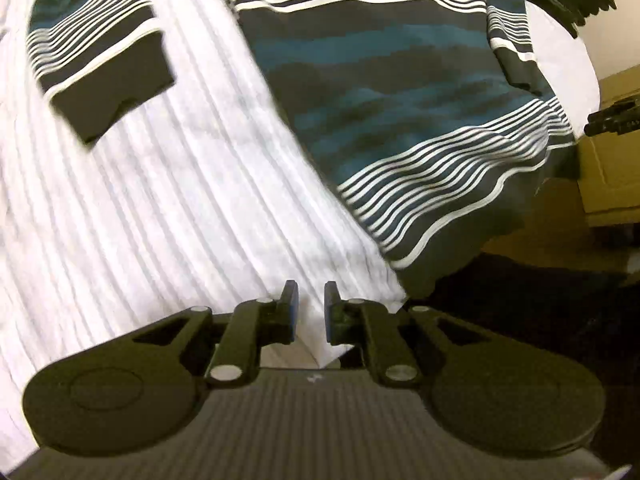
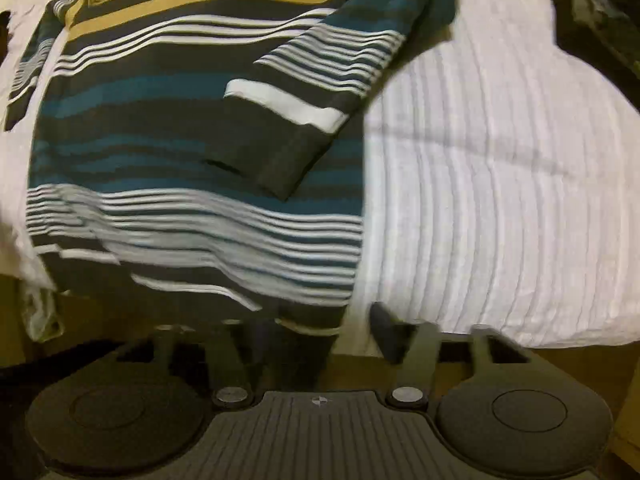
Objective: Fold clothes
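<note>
A sweater with dark, teal, white and mustard stripes [image 1: 400, 92] lies flat on a white ribbed bed cover [image 1: 168, 208], its hem hanging over the bed's edge. One sleeve [image 1: 100, 60] lies out on the cover. In the right wrist view the sweater [image 2: 160, 148] has its other sleeve [image 2: 320, 92] folded across the body. My left gripper [image 1: 311, 312] hovers over the bare cover beside the hem, its blue pads almost together with nothing between them. My right gripper [image 2: 320, 324] is open at the hem, blurred; the hem's corner hangs between its fingers without being pinched.
The bed's edge runs under both grippers, with dark floor [image 1: 520, 320] below. A beige cabinet [image 1: 612, 176] stands to the right of the bed. Dark items [image 2: 592, 12] lie at the bed's far corner. A black gripper-like part [image 1: 612, 120] shows at the right edge.
</note>
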`<state>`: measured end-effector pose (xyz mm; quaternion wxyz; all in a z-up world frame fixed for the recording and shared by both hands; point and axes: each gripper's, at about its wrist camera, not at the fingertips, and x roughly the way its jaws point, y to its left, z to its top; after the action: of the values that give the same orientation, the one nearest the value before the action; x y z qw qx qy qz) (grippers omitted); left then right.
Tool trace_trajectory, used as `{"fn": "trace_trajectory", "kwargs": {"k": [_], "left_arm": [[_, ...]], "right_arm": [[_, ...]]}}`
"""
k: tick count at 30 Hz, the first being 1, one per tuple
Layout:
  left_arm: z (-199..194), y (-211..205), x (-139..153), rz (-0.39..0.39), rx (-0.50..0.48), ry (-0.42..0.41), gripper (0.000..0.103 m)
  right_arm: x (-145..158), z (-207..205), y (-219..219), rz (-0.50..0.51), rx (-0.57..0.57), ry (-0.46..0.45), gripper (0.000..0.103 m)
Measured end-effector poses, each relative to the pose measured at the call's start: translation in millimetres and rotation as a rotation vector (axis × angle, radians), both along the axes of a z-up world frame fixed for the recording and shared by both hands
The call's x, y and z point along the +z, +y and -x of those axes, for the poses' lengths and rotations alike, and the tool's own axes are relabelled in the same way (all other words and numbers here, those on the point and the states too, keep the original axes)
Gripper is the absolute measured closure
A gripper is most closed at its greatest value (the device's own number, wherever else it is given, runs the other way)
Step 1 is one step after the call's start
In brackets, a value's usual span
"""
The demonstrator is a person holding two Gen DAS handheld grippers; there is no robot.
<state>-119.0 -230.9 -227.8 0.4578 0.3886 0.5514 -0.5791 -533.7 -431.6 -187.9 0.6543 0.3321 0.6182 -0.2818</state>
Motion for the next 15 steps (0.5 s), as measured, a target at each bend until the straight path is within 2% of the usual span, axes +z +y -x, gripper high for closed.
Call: {"fn": "trace_trajectory", "kwargs": {"k": [2,4,8,9,11,15], "left_arm": [[-7.3,-5.3,9.2,0.031,0.022,-0.010,0.089],[-13.8,-22.5,20.1,0.080,0.035,-0.036,0.085],[-25.2,-73.5,35.5,0.165,0.034,-0.106,0.078],[-27.1,-88.2,38.5,0.185,0.032,-0.126,0.073],[-29.8,-117.6,42.8,0.220,0.029,-0.165,0.069],[-25.2,-177.0,35.8,0.226,0.022,-0.216,0.067]], "right_arm": [[7.6,-0.7,-7.0,0.003,-0.024,-0.046,0.045],[20.5,-12.7,-16.2,0.051,-0.021,-0.079,0.045],[47.3,-64.7,-39.5,0.165,0.026,-0.183,0.045],[49.3,-76.7,-51.0,0.181,0.045,-0.200,0.045],[47.6,-105.4,-72.4,0.212,0.087,-0.219,0.044],[19.8,-140.7,-123.6,0.288,0.162,-0.184,0.028]]}}
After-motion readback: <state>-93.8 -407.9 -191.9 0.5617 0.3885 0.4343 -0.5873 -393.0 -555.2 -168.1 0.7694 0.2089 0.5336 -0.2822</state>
